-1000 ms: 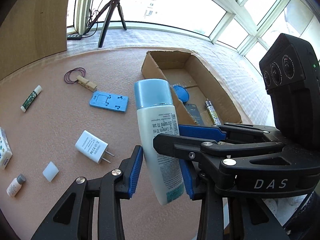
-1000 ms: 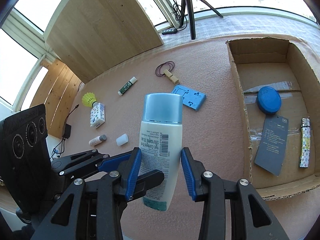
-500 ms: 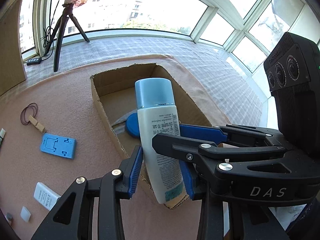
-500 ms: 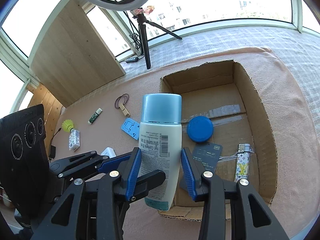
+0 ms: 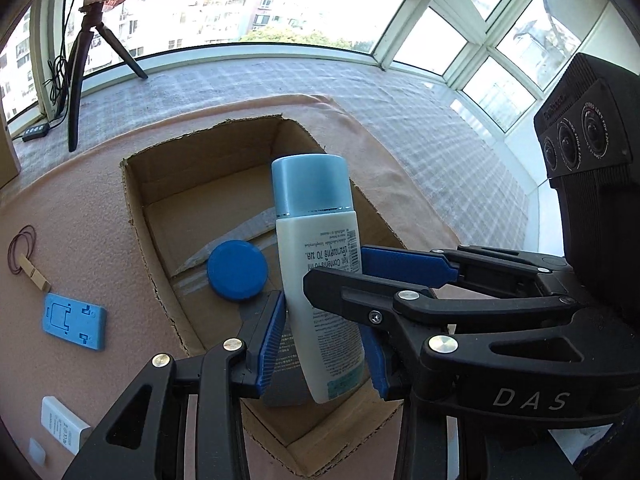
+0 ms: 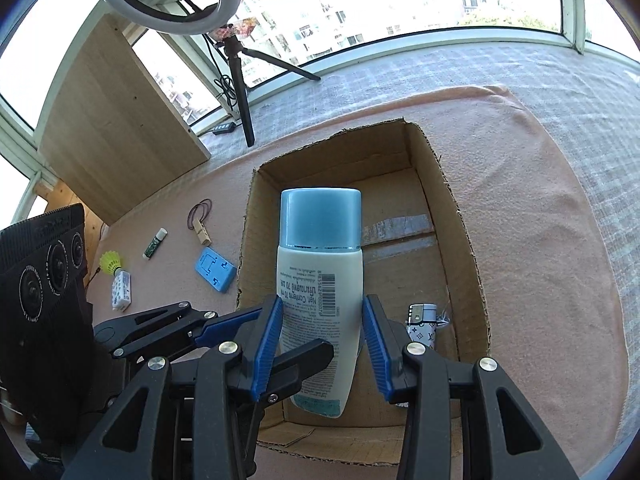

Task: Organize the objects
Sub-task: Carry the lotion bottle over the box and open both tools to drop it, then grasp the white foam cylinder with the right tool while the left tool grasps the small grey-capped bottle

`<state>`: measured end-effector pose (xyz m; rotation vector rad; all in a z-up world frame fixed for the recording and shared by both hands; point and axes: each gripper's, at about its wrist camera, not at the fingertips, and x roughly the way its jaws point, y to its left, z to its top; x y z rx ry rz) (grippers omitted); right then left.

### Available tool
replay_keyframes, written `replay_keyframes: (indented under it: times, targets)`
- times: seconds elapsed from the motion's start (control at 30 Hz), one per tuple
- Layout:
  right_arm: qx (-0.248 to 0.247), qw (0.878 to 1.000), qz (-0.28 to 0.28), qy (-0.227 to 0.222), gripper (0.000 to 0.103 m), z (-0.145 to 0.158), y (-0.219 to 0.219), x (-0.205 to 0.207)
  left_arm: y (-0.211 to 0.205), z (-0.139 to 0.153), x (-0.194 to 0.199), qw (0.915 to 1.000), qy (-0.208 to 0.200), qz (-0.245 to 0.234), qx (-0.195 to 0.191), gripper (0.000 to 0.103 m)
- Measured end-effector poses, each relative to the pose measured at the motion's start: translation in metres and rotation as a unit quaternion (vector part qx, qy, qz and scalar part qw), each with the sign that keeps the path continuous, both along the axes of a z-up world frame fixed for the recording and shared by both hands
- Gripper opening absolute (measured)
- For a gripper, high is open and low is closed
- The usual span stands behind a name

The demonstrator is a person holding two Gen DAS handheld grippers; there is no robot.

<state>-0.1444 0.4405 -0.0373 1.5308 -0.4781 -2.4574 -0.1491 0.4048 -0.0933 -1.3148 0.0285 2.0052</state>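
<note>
Both grippers close on one bottle [image 6: 320,300] and hold it in the air, with its cap pointing away from the cameras. The right gripper [image 6: 322,344] presses its blue pads on the left and right sides of the bottle. It points forward and down. The left gripper [image 5: 324,344] grips the same bottle lower, and its pads [image 5: 272,340] lie against the sides. In the left wrist view the right gripper comes in from the right and crosses in front of the left one. Its far finger seems to touch the bottle, but the bottle hides the contact.
</note>
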Motion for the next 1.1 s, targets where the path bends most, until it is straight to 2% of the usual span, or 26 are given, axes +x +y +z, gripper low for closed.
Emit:
replay_keyframes:
  times: [0.03,0.07,0.1,0.13,0.17,0.4,0.63,0.87,1.1]
  targets:
    - [0.005,1.0,-0.001,0.004,0.04,0.001,0.001,0.0,0.001,0.0,0.0,1.0,0.002,0.0,-0.008,0.055]
    - [0.013,1.0,-0.005,0.01,0.046,0.002,0.001,0.001,0.001,-0.001,0.0,0.9998,0.007,0.005,-0.015,0.076]
    - [0.023,1.0,-0.01,0.015,0.063,0.004,0.002,0.001,-0.001,0.0,0.0,0.9997,0.013,0.011,-0.018,0.082]
    - [0.032,0.999,-0.017,0.023,0.076,0.007,0.002,0.002,-0.003,0.001,0.001,0.9997,0.017,0.011,-0.016,0.083]
    - [0.041,0.998,-0.023,0.033,0.079,0.009,0.003,0.003,-0.005,0.002,0.002,0.9997,0.018,0.011,-0.016,0.083]
    - [0.054,0.997,-0.028,0.039,0.08,0.013,-0.001,0.004,-0.019,0.008,0.005,0.9994,0.027,0.015,-0.018,0.083]
    - [0.055,0.997,-0.023,0.047,0.08,0.016,-0.016,0.011,-0.052,0.017,0.013,0.999,0.032,0.028,-0.014,0.083]
    - [0.054,0.997,-0.012,0.056,0.08,0.022,-0.042,0.019,-0.106,0.026,0.026,0.9977,0.042,0.05,-0.018,0.083]
    - [0.065,0.995,0.02,0.069,0.08,0.031,-0.09,0.029,-0.181,0.032,0.036,0.9953,0.037,0.088,-0.013,0.083]
